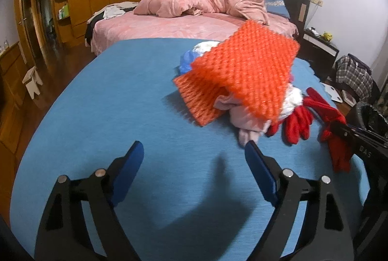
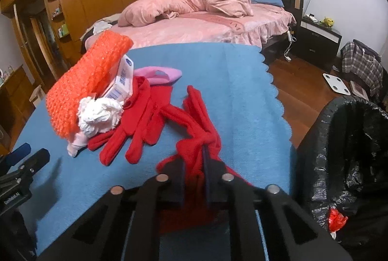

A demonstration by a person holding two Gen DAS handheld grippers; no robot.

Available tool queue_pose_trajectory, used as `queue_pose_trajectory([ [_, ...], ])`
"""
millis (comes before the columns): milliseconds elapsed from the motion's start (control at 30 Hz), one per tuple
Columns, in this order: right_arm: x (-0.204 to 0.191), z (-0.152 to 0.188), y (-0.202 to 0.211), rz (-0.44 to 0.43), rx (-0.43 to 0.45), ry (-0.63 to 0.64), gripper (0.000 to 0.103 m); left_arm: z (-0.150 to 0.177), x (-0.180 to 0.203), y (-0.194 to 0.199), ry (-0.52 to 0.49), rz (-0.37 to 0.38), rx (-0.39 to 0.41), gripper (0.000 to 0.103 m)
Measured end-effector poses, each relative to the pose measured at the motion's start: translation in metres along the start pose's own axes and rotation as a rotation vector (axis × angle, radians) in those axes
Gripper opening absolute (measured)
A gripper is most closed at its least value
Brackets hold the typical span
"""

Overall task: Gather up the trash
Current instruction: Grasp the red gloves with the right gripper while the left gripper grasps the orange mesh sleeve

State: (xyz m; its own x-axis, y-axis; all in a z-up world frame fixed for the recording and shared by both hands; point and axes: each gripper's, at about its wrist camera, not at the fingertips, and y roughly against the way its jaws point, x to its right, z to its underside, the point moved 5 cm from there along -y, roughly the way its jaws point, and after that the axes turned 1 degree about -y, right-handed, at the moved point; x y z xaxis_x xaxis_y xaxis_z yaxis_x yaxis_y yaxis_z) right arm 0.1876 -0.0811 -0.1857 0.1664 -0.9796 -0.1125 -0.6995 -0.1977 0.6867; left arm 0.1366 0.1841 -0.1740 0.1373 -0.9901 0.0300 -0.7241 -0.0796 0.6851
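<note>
While the right gripper [image 2: 194,164] clamps a red glove [image 2: 194,115], the lined bin [image 2: 339,139] stands just right of it; the left gripper [image 1: 194,164] gapes empty.

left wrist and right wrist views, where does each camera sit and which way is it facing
Left wrist: sits on the left gripper, angled down over the blue cloth at the orange foam net; its open fingers show.
Right wrist: sits on the right gripper, facing the bed, black-lined bin at right; its fingers are shut on a red glove.
Shared: cloth, net, gloves, bed; each view catches the other gripper.
</note>
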Motion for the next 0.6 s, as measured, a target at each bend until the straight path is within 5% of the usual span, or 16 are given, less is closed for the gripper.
queue_pose_trajectory([
  [333, 0.005, -0.005, 0.007, 0.019, 0.038, -0.013, 0.011, -0.022, 0.043, 0.002, -0.025, 0.072, 0.094, 0.075],
  [600, 0.004, -0.005, 0.004, 0.021, 0.029, -0.009, 0.011, -0.029, 0.060, -0.016, -0.075, 0.069, 0.098, 0.050],
])
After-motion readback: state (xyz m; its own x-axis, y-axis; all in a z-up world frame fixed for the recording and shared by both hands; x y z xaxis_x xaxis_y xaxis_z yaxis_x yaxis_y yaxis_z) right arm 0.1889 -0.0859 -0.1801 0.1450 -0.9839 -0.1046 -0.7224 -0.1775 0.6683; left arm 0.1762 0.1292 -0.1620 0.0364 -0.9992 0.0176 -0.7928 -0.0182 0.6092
